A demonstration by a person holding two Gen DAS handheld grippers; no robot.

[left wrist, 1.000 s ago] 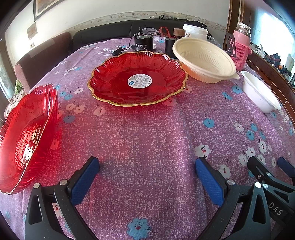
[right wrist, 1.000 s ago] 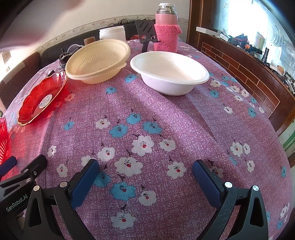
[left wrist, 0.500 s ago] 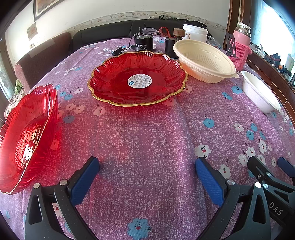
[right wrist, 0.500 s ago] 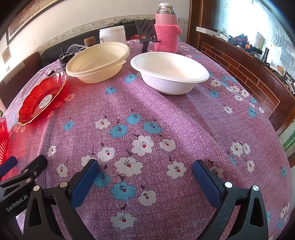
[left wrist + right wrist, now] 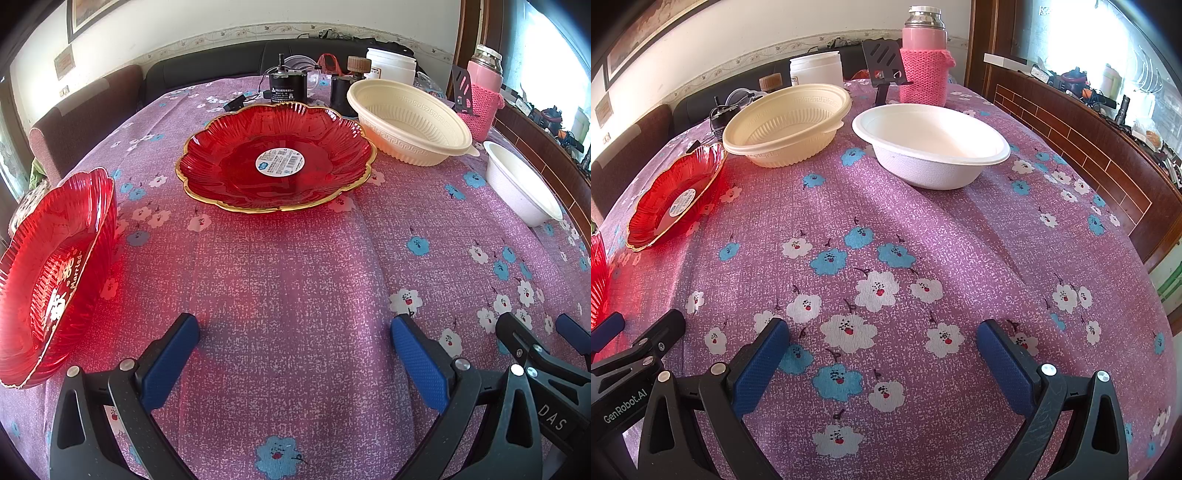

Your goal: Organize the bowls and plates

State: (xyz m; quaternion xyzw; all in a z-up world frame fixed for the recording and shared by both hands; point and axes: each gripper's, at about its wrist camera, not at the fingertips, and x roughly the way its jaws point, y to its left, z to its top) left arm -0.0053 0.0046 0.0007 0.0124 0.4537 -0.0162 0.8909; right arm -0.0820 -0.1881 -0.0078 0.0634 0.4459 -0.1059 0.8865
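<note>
In the left wrist view, a plate (image 5: 275, 162) is placed at centre frame on the table (image 5: 295, 280); another plate (image 5: 51, 273) is tilted at left, two bowls (image 5: 410, 122) (image 5: 521, 188) are set at right.

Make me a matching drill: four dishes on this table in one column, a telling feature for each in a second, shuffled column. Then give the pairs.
Things
1. gold-rimmed red plate
2. cream bowl
3. white bowl
4. red dish

Features
A. smooth, plain inside
B. round sticker at centre
C. white lettering inside
D. key pattern under the rim

Pairs: 1-B, 2-D, 3-A, 4-C
</note>
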